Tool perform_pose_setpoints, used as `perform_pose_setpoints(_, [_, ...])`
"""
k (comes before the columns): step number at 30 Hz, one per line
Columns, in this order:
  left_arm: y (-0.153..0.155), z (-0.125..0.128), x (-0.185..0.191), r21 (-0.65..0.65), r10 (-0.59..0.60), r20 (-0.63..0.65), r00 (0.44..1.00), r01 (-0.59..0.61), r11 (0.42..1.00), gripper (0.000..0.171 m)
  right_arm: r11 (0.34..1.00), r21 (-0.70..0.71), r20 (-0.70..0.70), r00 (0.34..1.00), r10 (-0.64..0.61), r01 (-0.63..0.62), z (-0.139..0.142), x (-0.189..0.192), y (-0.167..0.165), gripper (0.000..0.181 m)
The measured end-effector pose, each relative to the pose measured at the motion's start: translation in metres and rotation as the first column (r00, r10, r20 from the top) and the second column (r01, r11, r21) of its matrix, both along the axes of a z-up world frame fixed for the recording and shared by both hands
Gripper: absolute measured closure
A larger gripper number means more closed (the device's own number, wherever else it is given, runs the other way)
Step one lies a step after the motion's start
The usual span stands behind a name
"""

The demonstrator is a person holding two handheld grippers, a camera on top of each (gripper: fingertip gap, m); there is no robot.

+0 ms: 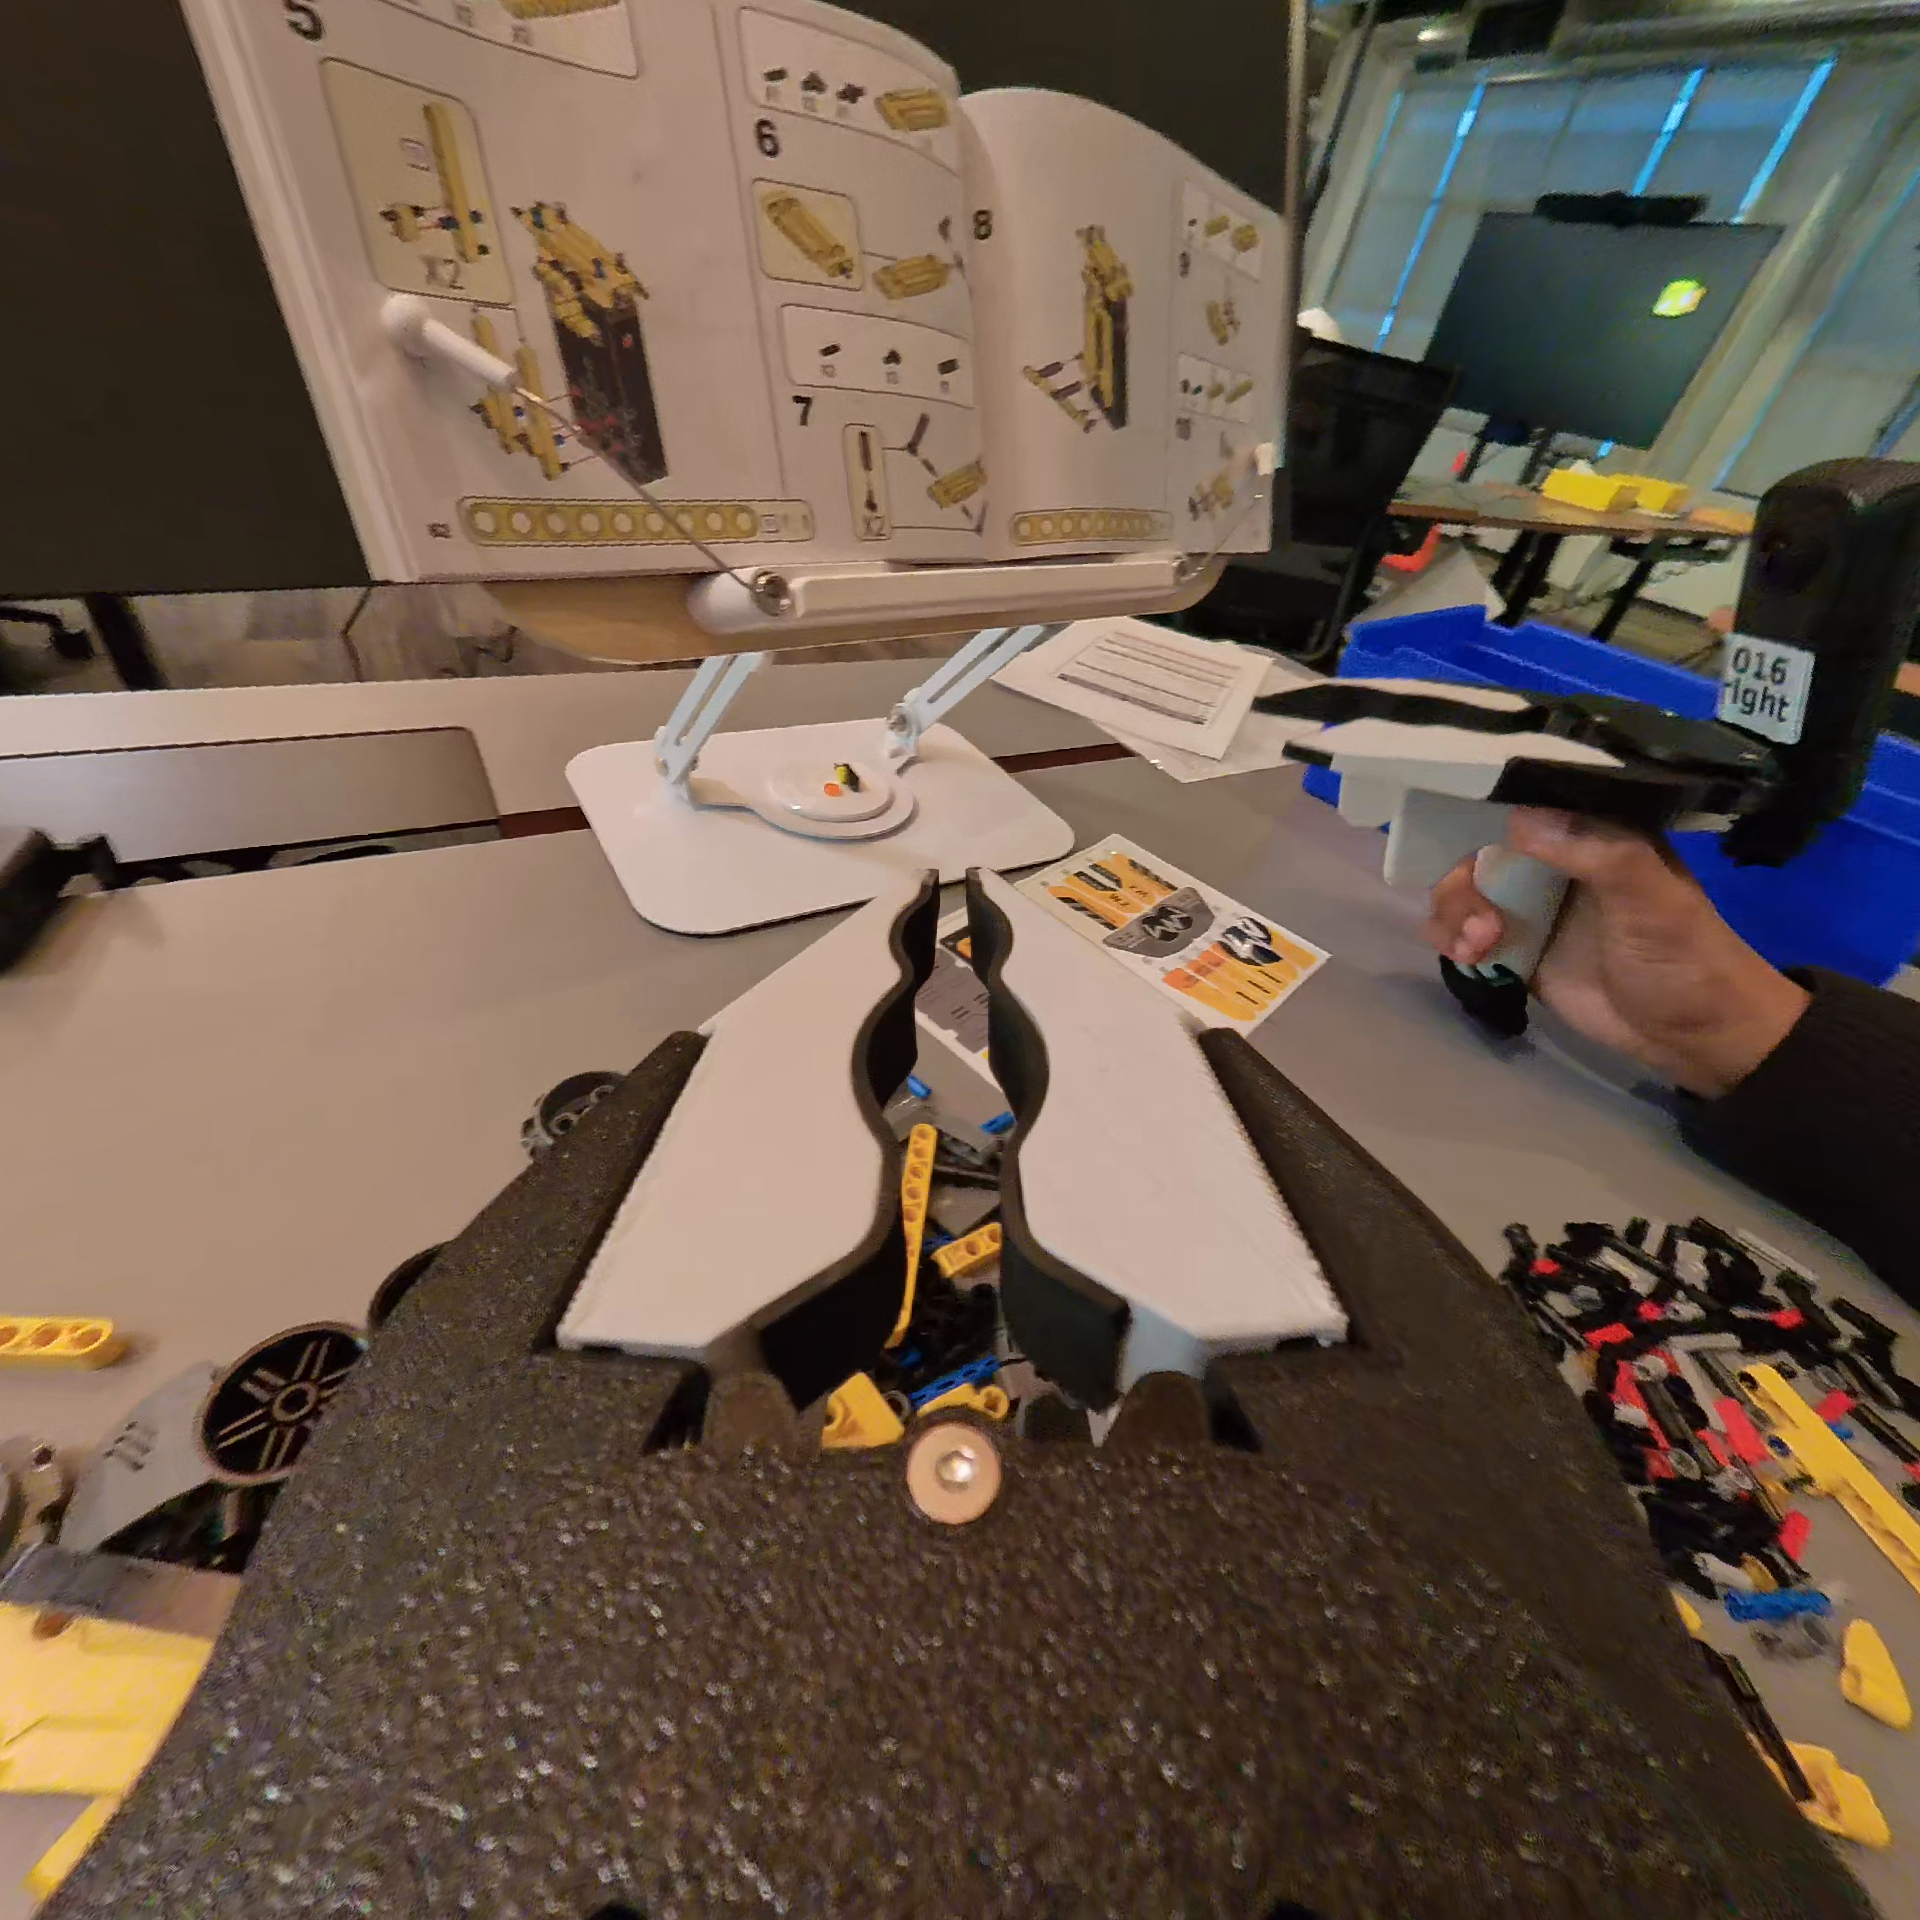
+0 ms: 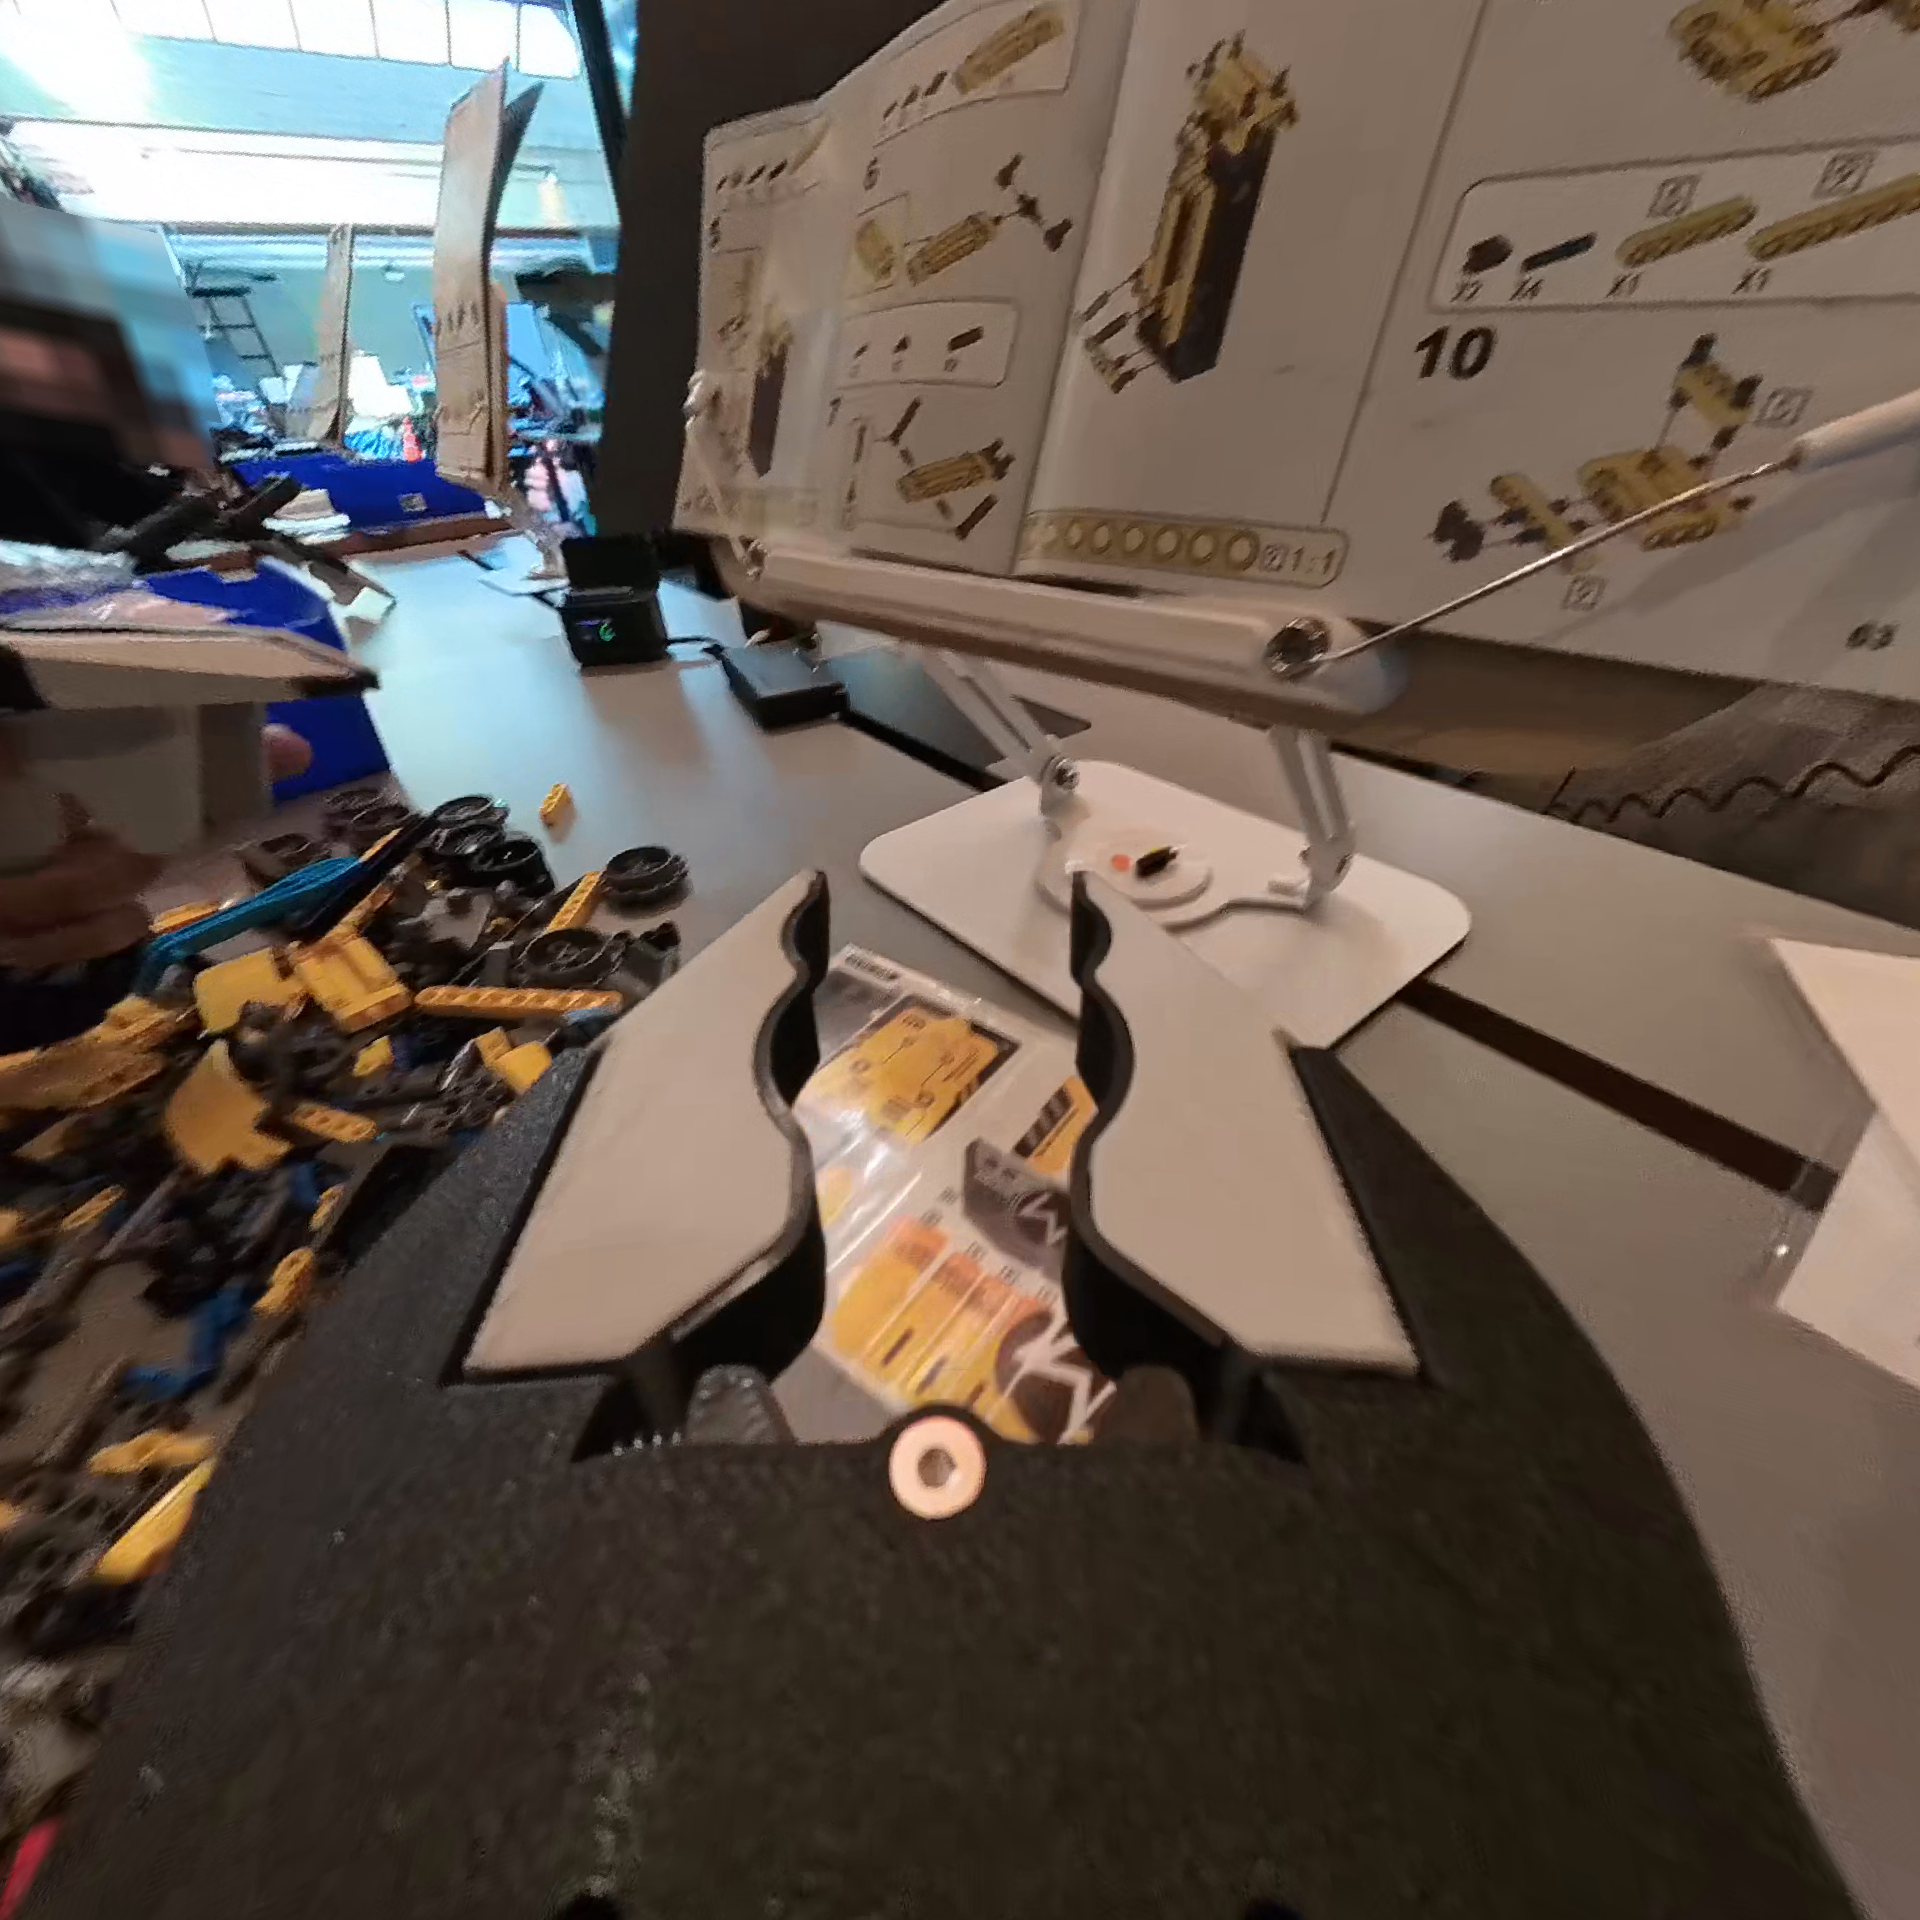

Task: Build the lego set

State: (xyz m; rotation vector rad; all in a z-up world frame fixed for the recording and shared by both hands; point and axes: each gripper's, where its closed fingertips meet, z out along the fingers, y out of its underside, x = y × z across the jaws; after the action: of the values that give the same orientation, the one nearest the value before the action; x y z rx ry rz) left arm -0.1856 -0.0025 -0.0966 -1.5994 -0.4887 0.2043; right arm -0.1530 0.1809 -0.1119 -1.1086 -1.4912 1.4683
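My left gripper has its jaws almost together and holds nothing. It hovers over a pile of yellow, black and blue building bricks, seen through the slit between its fingers. My right gripper is open and empty, low over a yellow and grey sticker sheet. The sheet also shows in the left wrist view. The right gripper also shows in the left wrist view, held by a hand above the table's right side. The brick pile lies to the left of my right gripper.
An open instruction booklet stands on a white stand at the back of the table. A second brick pile lies at right, black wheels at left. A blue bin and papers lie behind the right gripper. Tip to tip, the grippers are about 20 cm apart.
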Motion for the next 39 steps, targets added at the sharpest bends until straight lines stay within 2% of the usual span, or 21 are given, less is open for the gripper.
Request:
perform_pose_setpoints(1, [0.001, 0.001, 0.003, 0.008, -0.020, -0.004, 1.000, 0.020, 1.000, 0.164, 1.000, 0.009, 0.017, 1.000, 0.017, -0.017, -0.004, 0.007, -0.005, 0.134])
perform_pose_setpoints(4, [0.006, 0.002, 0.015, 0.019, -0.086, 0.000, 0.996, 0.086, 0.996, 0.141, 0.996, 0.042, 0.083, 0.993, 0.079, -0.082, -0.017, 0.032, -0.023, 0.134])
perform_pose_setpoints(9, [0.016, 0.000, 0.035, 0.014, -0.195, 0.000, 0.981, 0.195, 0.981, 0.140, 0.980, 0.169, 0.145, 0.986, 0.082, -0.106, -0.036, 0.072, -0.030, 0.135])
perform_pose_setpoints(11, [0.019, -0.004, 0.040, 0.000, -0.216, 0.006, 0.976, 0.216, 0.976, 0.140, 0.980, 0.171, 0.149, 0.986, 0.078, -0.103, -0.037, 0.079, -0.028, 0.135])
perform_pose_setpoints(16, [0.023, -0.008, 0.042, -0.031, -0.225, 0.002, 0.974, 0.225, 0.974, 0.139, 0.988, 0.113, 0.145, 0.985, 0.092, -0.109, -0.030, 0.078, -0.025, 0.135])
perform_pose_setpoints(23, [0.024, -0.007, 0.044, -0.005, -0.252, 0.045, 0.967, 0.253, 0.968, 0.138, 0.982, 0.131, 0.166, 0.980, 0.113, -0.135, -0.035, 0.080, -0.028, 0.135])
perform_pose_setpoints(27, [0.025, -0.006, 0.046, 0.001, -0.256, 0.035, 0.966, 0.256, 0.967, 0.138, 0.974, 0.194, 0.132, 0.987, 0.091, -0.116, -0.025, 0.086, -0.028, 0.135])
perform_pose_setpoints(32, [0.028, -0.004, 0.059, 0.003, -0.287, 0.020, 0.958, 0.287, 0.958, 0.138, 0.968, 0.247, -0.014, 0.999, 0.042, -0.037, 0.017, 0.114, -0.035, 0.135])
perform_pose_setpoints(37, [0.029, -0.005, 0.064, -0.023, -0.274, -0.026, 0.961, 0.274, 0.962, 0.138, 0.993, 0.118, -0.078, 0.996, 0.035, -0.025, 0.023, 0.165, -0.058, 0.135])
perform_pose_setpoints(39, [0.028, -0.004, 0.064, -0.019, -0.271, -0.032, 0.962, 0.270, 0.963, 0.138, 0.994, -0.003, -0.119, 0.987, 0.104, -0.106, 0.034, 0.191, -0.077, 0.137])
